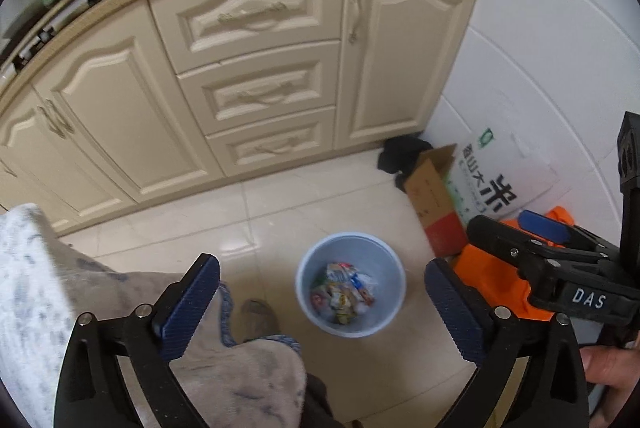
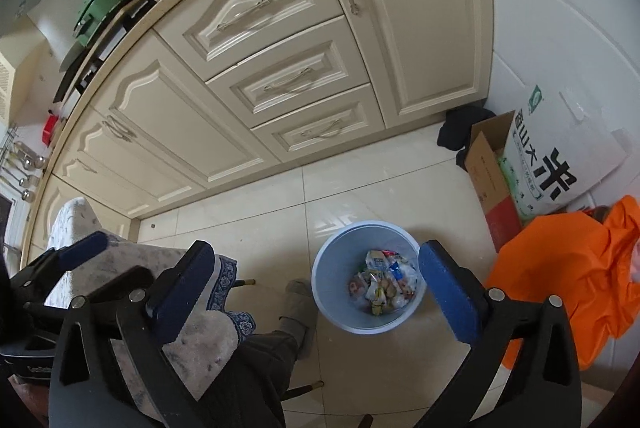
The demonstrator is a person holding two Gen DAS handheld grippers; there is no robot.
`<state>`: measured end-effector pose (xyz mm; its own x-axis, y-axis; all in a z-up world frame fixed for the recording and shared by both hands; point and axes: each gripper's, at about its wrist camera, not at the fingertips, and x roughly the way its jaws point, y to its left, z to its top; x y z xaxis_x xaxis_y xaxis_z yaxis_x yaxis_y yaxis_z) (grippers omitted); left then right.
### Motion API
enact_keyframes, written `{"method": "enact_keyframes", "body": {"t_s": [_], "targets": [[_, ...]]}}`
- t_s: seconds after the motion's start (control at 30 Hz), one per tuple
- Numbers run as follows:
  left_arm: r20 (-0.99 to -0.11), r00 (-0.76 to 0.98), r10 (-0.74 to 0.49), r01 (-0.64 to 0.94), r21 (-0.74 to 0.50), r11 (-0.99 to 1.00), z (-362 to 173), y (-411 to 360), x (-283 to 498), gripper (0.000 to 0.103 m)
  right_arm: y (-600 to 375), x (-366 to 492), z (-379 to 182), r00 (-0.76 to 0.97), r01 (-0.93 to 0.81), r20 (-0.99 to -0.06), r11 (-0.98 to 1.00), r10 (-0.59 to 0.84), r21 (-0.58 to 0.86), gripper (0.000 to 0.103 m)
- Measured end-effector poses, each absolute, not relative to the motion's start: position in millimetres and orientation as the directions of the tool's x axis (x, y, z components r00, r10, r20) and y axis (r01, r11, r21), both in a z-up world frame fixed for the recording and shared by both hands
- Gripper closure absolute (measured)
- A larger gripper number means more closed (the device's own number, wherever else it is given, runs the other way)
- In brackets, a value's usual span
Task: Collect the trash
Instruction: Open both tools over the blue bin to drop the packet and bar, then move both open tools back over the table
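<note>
A pale blue trash bin (image 1: 306, 292) stands on the tiled floor, with crumpled food wrappers (image 1: 343, 293) inside it. It also shows in the right wrist view (image 2: 332, 288) with the wrappers (image 2: 382, 282). My left gripper (image 1: 322, 312) is open and empty, held above the bin. My right gripper (image 2: 316, 292) is open and empty, also above the bin. The right gripper shows at the right edge of the left wrist view (image 1: 520, 228); the left gripper shows at the left edge of the right wrist view (image 2: 60, 260).
Cream cabinets (image 1: 248, 76) stand behind the bin. A cardboard box (image 1: 434, 196), a rice sack (image 1: 486, 172) and an orange bag (image 2: 568, 276) lie to the right. A cloth-covered seat (image 2: 132, 268) and a slippered foot (image 2: 298, 304) are to the left.
</note>
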<state>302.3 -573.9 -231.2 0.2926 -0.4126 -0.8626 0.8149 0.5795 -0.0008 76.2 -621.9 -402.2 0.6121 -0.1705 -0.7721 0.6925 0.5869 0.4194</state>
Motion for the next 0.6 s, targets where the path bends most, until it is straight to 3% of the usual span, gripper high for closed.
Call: {"method": "enact_keyframes", "body": {"t_s": [0.37, 0.6], "targets": [[-0.771, 0.397, -0.498, 0.767, -0.019, 0.641, -177, -507, 281, 0.001, -584, 84, -346, 0.64, 0.67, -0.732, 0.636, -0.234, 0.383, 0.0], [-0.698, 0.505, -0.507, 0.687, -0.03, 0.726, -138, -414, 267, 0.001, -532, 103, -292, 0.709, 0.591, -0.662, 0.716, -0.242, 0.372, 0.0]]}}
